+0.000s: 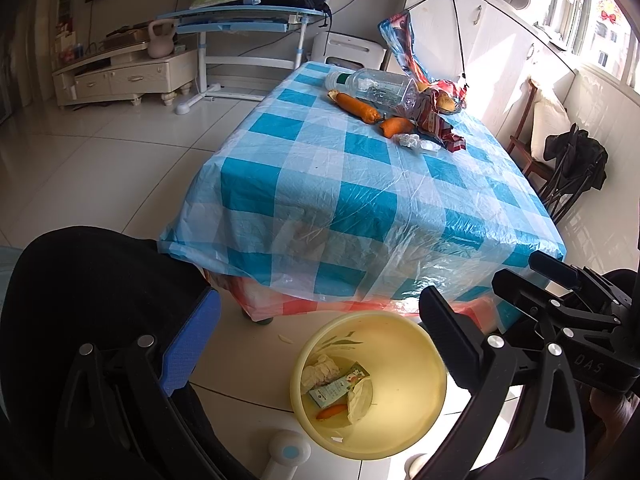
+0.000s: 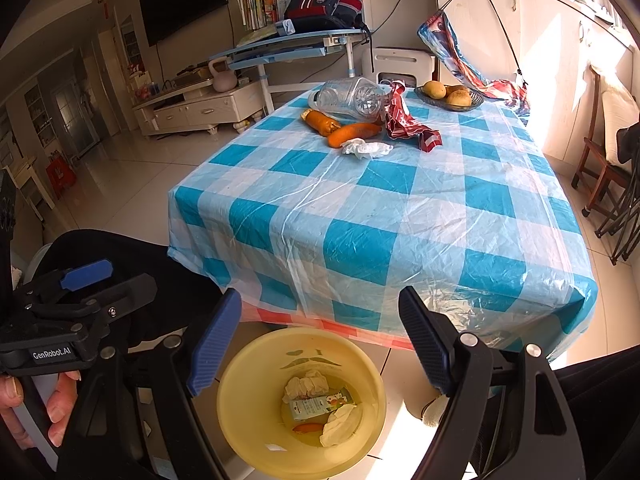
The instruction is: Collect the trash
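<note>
A yellow trash bin (image 1: 400, 344) (image 2: 248, 432) stands on the floor at the near end of the table and holds tissues, a small carton and a carrot piece. Both grippers hover above it, open and empty: left gripper (image 1: 316, 348), right gripper (image 2: 320, 344). At the table's far end lie a clear plastic bottle (image 1: 376, 84) (image 2: 352, 98), two carrots (image 1: 356, 106) (image 2: 354, 134), a crumpled tissue (image 1: 410, 141) (image 2: 366, 148) and a red wrapper (image 1: 440, 126) (image 2: 404, 120).
The table has a blue-checked plastic cover (image 1: 360, 200) (image 2: 400, 208). A bowl of fruit (image 2: 448, 96) sits at its far right. A folding chair (image 1: 572, 168) stands to the right, a desk (image 1: 248, 20) and TV cabinet (image 1: 124, 76) behind. A dark chair back (image 1: 80, 288) is at the left.
</note>
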